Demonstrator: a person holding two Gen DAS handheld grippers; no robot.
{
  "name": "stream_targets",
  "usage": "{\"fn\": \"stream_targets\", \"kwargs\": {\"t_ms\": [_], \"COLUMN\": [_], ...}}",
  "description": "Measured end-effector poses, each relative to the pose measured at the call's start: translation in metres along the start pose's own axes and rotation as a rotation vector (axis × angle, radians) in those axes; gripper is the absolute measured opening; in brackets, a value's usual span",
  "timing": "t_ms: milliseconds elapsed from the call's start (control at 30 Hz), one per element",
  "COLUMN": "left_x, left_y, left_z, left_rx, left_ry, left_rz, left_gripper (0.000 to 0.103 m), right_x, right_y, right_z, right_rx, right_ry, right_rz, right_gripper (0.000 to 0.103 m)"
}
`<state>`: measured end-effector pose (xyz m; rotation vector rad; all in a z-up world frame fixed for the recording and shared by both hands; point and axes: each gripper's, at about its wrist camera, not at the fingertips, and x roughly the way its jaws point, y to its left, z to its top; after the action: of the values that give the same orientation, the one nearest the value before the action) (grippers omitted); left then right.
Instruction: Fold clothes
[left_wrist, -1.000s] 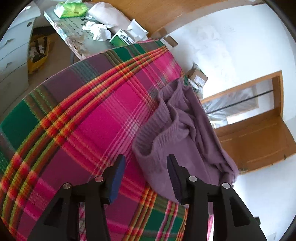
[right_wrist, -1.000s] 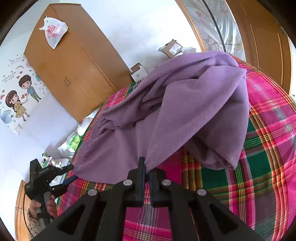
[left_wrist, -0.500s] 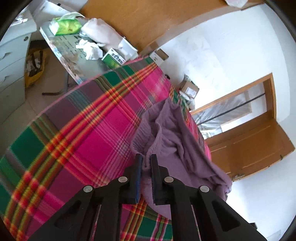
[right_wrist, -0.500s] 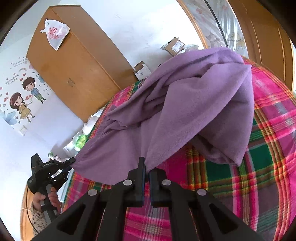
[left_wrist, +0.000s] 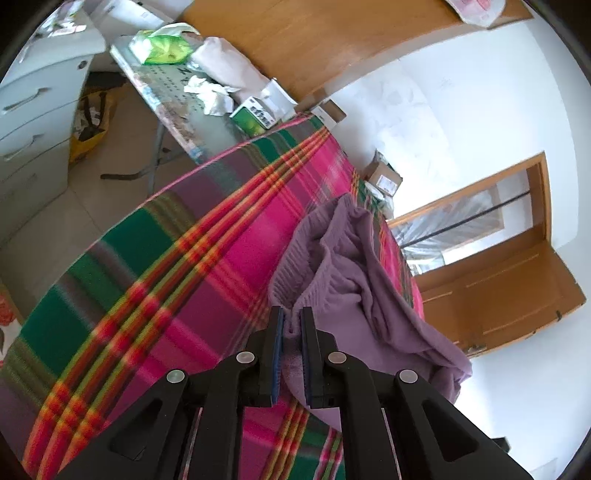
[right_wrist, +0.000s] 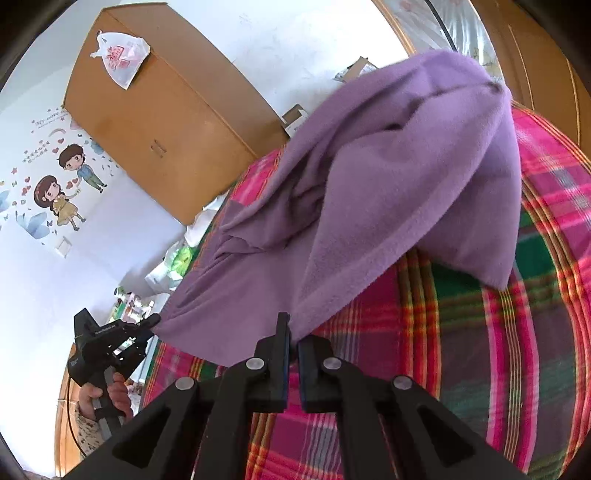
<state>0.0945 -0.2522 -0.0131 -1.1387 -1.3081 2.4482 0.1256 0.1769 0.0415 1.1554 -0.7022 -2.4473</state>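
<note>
Both tongs, left (left_wrist: 291, 321) and right (right_wrist: 293, 339), pinch purple sweater (right_wrist: 388, 177) edges, lifting it above the plaid bed (left_wrist: 166, 266).

hidden: purple garment (right_wrist: 369, 192) covers plaid blanket (right_wrist: 517, 332) middle | blurred: blanket stripes

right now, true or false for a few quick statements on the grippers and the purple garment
1. The left gripper is shut on the garment. True.
2. The right gripper is open and clear of it. False: it is shut on an edge.
3. The garment lies flat and folded. False: it is bunched and partly lifted off the blanket.
4. The blanket is plaid. True.
5. The wardrobe top is bare. False: a plastic bag sits there.
</note>
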Motion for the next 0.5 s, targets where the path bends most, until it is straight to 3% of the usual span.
{"fn": "stream_targets", "kwargs": {"t_ms": [500], "left_x": [-0.013], "left_y": [0.023], "left_z": [-0.013], "left_rx": [-0.02], "left_ry": [-0.005], "left_rz": [0.033], "left_gripper": [0.009], "right_x": [0.016], "right_y": [-0.004], "right_z": [-0.025], "right_rx": [0.036], "right_ry": [0.063], "right_rz": [-0.001], "right_gripper": [0.004]}}
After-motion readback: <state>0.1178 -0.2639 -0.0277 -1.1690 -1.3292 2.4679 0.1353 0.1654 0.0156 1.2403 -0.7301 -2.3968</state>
